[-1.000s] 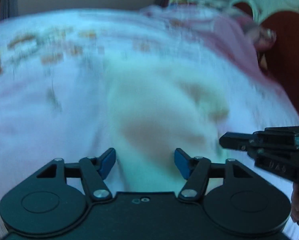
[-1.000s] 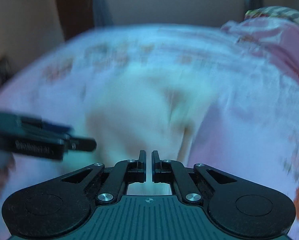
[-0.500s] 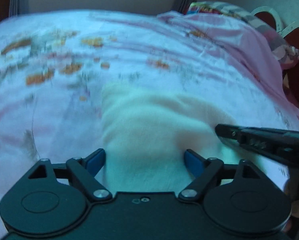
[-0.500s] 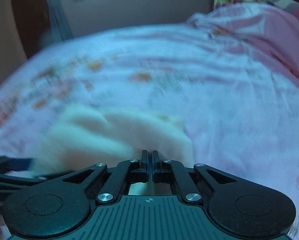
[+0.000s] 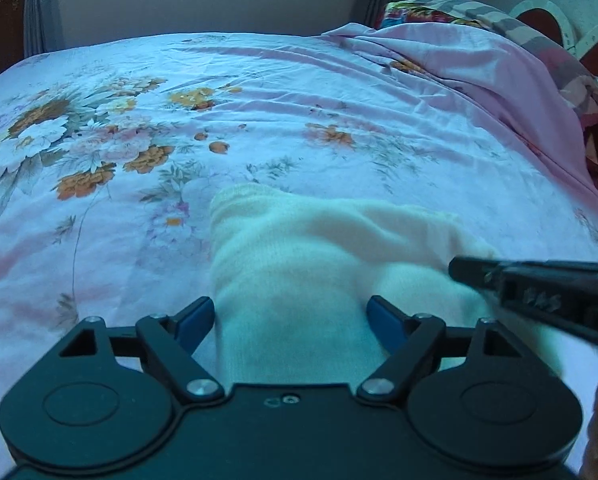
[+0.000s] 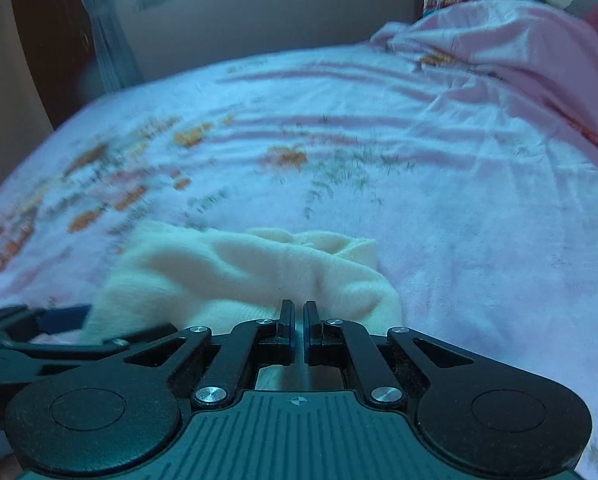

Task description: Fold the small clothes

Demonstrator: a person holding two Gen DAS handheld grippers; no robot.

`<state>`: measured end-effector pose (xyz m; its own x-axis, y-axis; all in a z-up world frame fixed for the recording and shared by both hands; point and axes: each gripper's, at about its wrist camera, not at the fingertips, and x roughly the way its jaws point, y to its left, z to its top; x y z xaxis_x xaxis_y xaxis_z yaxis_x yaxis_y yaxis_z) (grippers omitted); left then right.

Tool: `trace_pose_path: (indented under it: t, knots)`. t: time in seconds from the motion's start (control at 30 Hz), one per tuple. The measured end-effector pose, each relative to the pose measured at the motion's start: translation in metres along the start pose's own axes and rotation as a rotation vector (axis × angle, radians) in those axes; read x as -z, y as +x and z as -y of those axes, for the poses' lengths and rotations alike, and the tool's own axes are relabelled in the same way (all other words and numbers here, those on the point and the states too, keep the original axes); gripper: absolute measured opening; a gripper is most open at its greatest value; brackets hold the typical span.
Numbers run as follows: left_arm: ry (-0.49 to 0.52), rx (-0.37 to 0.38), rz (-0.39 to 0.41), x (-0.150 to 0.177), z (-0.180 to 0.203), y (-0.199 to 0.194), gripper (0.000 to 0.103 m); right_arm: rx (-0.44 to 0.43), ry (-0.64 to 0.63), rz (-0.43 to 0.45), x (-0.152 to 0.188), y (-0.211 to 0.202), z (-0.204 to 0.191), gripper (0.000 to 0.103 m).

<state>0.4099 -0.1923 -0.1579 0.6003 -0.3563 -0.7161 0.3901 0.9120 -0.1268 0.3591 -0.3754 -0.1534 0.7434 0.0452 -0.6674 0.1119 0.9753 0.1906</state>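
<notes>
Left hand-held gripper (image 5: 289,316) wide open around cream garment (image 5: 299,264), right hand-held gripper (image 6: 297,320) pinching its edge, floral bedsheet (image 5: 259,100)

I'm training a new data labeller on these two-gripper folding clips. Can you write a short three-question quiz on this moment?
1. True or false: the left gripper is clamped on the cream garment.
2. The right gripper is: A) wide open, B) shut on the cream garment, C) out of view.
3. Fill in: the garment lies on a ____ bedsheet.

Key: 1 false, its jaws stand open around the cloth; 2 B; 3 floral.
</notes>
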Motion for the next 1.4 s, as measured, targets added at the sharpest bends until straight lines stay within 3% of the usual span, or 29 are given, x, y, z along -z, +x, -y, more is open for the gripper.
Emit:
trace_pose_path:
  t: [0.33, 0.37, 0.43, 0.5, 0.57, 0.63, 0.7, 0.8, 0.93, 1.0, 1.17, 1.2, 1.23, 1.27, 1.3, 1.4]
  knots:
    - [0.047, 0.027, -0.014, 0.05, 0.007, -0.046, 0.081, -0.068, -0.077, 0.01, 0.057, -0.066, -0.028, 0.003]
    - [0.044, 0.032, -0.025, 0.06, 0.006, -0.049, 0.082, -0.052, -0.098, 0.004, 0.067, -0.067, -0.03, 0.003]
    - [0.04, 0.059, -0.075, 0.081, 0.0, -0.045, 0.083, -0.027, -0.118, -0.087, 0.087, -0.054, -0.029, 0.002]
    - [0.062, 0.057, -0.036, 0.092, -0.003, -0.053, 0.083, -0.038, -0.118, -0.072, 0.094, -0.059, -0.028, 0.003]
    - [0.046, 0.064, -0.051, 0.09, -0.006, -0.058, 0.083, -0.05, -0.103, -0.08, 0.091, -0.065, -0.028, 0.003]
    - [-0.002, 0.083, -0.052, 0.086, -0.012, -0.066, 0.079, -0.07, -0.061, -0.079, 0.09, -0.074, -0.023, 0.021]
    - [0.0, 0.096, -0.032, 0.083, -0.016, -0.075, 0.08, -0.078, -0.041, -0.074, 0.091, -0.082, -0.016, 0.103]
    - [-0.014, 0.097, -0.003, 0.071, -0.022, -0.075, 0.082, -0.075, -0.039, -0.025, 0.085, -0.092, -0.009, 0.103]
    - [-0.104, 0.126, -0.067, 0.053, -0.034, -0.046, 0.079, -0.147, 0.142, -0.049, 0.066, -0.071, 0.017, 0.103]
    - [-0.165, 0.194, -0.101, 0.049, -0.043, -0.029, 0.07, -0.202, 0.234, -0.058, 0.057, -0.056, 0.03, 0.102]
    - [-0.249, 0.299, -0.115, 0.046, -0.052, -0.006, 0.07, -0.294, 0.422, -0.075, 0.039, -0.01, 0.052, 0.102]
    - [-0.258, 0.308, -0.114, 0.046, -0.052, -0.004, 0.066, -0.304, 0.451, -0.073, 0.038, -0.004, 0.055, 0.089]
    - [-0.261, 0.315, -0.112, 0.047, -0.052, -0.003, 0.062, -0.315, 0.458, -0.07, 0.036, 0.0, 0.054, 0.068]
    - [-0.268, 0.325, -0.114, 0.046, -0.052, -0.004, 0.05, -0.337, 0.464, -0.094, 0.035, 0.005, 0.052, 0.032]
    - [-0.281, 0.34, -0.114, 0.047, -0.052, -0.005, 0.042, -0.355, 0.486, -0.099, 0.035, 0.007, 0.052, 0.03]
    - [-0.284, 0.342, -0.093, 0.045, -0.053, -0.014, 0.032, -0.361, 0.463, -0.065, 0.033, -0.003, 0.048, 0.025]
